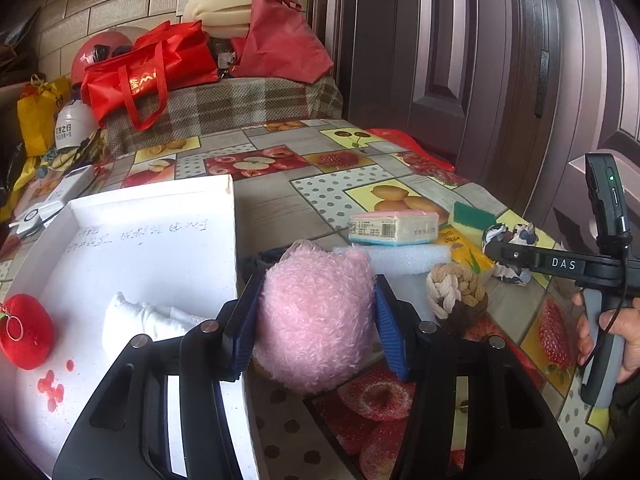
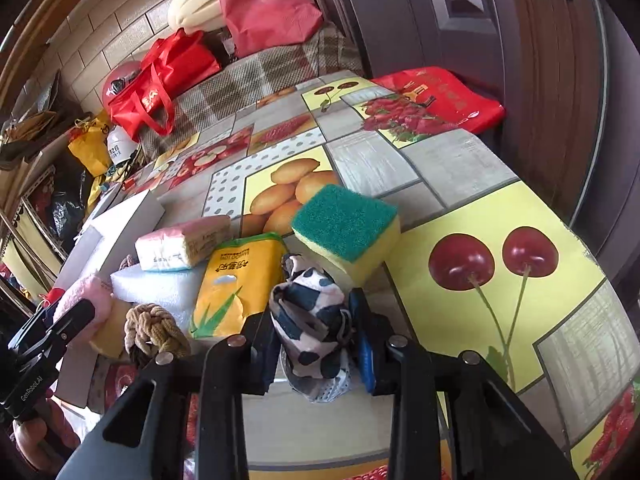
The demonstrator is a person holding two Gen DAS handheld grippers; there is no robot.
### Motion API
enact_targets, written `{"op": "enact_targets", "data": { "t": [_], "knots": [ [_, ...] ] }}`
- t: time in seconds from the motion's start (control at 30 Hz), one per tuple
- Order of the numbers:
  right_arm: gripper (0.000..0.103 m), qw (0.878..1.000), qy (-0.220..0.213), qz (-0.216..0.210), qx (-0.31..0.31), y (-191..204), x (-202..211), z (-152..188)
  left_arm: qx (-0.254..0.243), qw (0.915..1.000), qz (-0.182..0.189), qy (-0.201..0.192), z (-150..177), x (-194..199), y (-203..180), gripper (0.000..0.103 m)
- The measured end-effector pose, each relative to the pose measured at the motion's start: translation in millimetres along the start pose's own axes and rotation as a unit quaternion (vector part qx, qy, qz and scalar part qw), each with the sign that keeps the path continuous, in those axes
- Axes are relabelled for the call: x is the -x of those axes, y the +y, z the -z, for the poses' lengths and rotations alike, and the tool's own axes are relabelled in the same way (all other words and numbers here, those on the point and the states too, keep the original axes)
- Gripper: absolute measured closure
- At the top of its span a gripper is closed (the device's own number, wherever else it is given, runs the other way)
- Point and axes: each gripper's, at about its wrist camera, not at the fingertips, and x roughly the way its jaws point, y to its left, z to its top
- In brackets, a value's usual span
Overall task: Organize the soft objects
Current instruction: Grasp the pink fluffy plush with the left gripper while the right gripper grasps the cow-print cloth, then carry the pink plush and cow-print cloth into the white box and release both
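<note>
Your left gripper [image 1: 316, 324] squeezes the pink fluffy ball [image 1: 316, 316] just right of the white tray [image 1: 160, 240], likely bound for it at 9 o'clock, while your right gripper [image 2: 316, 344] pinches the cow-print cloth [image 2: 312, 320] above the desk [image 2: 460, 168].

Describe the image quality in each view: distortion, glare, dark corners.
Left wrist view: heavy fisheye bowing of the brown door, black vignetted corners, the white cardboard tray nearly overexposed, the fluffy pink ball sharp. Right wrist view: same bending, soft sheen on the fruit-print tablecloth, the cow-print cloth bundle in focus.
</note>
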Motion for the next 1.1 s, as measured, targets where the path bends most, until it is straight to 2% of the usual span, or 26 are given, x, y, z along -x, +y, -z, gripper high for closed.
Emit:
{"op": "enact_targets", "data": {
  "t": [0.1,0.23,0.3,0.43,0.67,1.1],
  "knots": [
    [0.072,0.999,-0.040,-0.006,0.003,3.3,21.2,7.2,-0.015,0.9990,0.017,-0.039,1.7,18.3,-5.8,0.051],
    [0.072,0.989,-0.147,-0.007,0.021,14.6,62.4,13.6,-0.034,0.9959,0.022,-0.081,4.6,38.2,-13.2,0.051],
    [0.072,0.985,-0.172,-0.015,0.014,18.0,72.1,16.7,-0.038,0.9948,0.020,-0.092,5.2,43.6,-14.3,0.051],
    [0.072,0.982,-0.183,-0.034,-0.001,26.0,75.1,18.7,-0.030,0.9945,0.016,-0.099,6.3,48.0,-11.1,0.051],
    [0.072,0.977,-0.204,-0.015,0.052,50.7,78.6,20.6,-0.021,0.9945,0.016,-0.101,6.8,49.1,-5.4,0.051],
    [0.072,0.977,-0.188,-0.048,0.086,91.2,63.5,30.0,0.000,0.9942,0.001,-0.107,13.8,61.3,14.9,0.050]
  ]
}}
